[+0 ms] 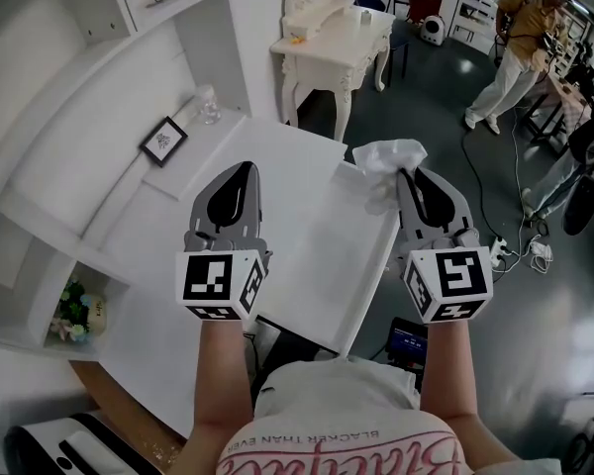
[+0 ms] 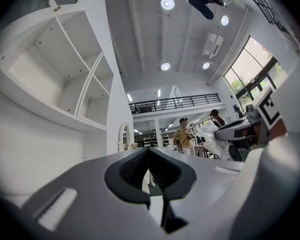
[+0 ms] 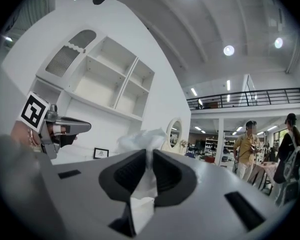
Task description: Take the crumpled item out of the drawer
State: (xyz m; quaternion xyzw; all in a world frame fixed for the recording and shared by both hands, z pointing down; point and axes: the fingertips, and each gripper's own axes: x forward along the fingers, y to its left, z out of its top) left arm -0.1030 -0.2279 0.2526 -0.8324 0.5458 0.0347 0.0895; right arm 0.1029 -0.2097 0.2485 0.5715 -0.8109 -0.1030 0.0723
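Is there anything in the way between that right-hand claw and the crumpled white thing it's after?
Nothing visible stands between them. The right gripper is shut on the crumpled tissue, which sticks out past its jaws, above the white desktop. The left gripper is apart from it, shut and empty.
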